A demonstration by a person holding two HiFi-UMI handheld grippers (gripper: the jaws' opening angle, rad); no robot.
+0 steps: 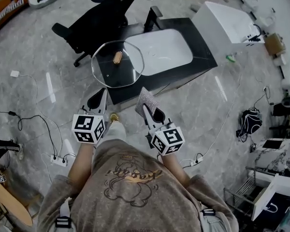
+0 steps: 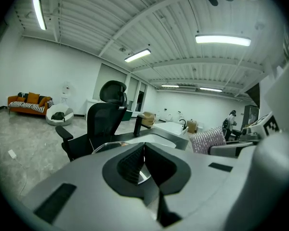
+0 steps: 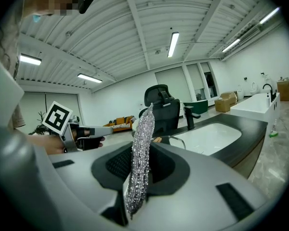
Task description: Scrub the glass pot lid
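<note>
Head view: left gripper (image 1: 103,94) is pinching the lid (image 1: 113,72) by its near rim, over the counter (image 1: 203,57) edge. Right gripper (image 1: 146,109) is clamping a silvery scrubber (image 1: 146,99) just beside the lid. Sink (image 1: 165,50) is sitting beyond.

The glass pot lid (image 1: 111,74), clear and round with a brown knob, is held about level by its near rim in the left claw (image 1: 104,93), above the black tabletop's (image 1: 203,59) corner. A silvery scouring pad (image 1: 146,99) stands upright, pinched in the right claw (image 1: 146,110), near the lid's rim.
</note>
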